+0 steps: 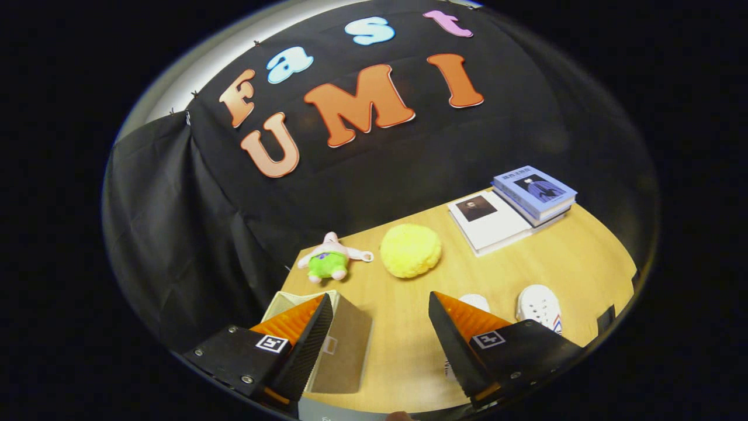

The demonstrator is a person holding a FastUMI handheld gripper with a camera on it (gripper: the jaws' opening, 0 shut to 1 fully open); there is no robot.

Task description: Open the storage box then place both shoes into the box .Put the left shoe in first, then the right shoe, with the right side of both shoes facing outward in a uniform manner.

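Gripper view rides above table (526, 263), tilted down, facing booth wall, fingers (304, 345) at bottom.

- The hand-held gripper (380, 327) has two wedge-shaped fingers that taper to points, standing apart with nothing between them.
- The inner face of each finger (310, 345) carries a fine ribbed, grid-like texture.
- Each finger sits on a dark, boxy mount (234, 356) with rounded corners.
- Small silver screws (247, 379) stud the mounts.
- A square black-and-white marker tag (272, 343) sits on top of each mount.
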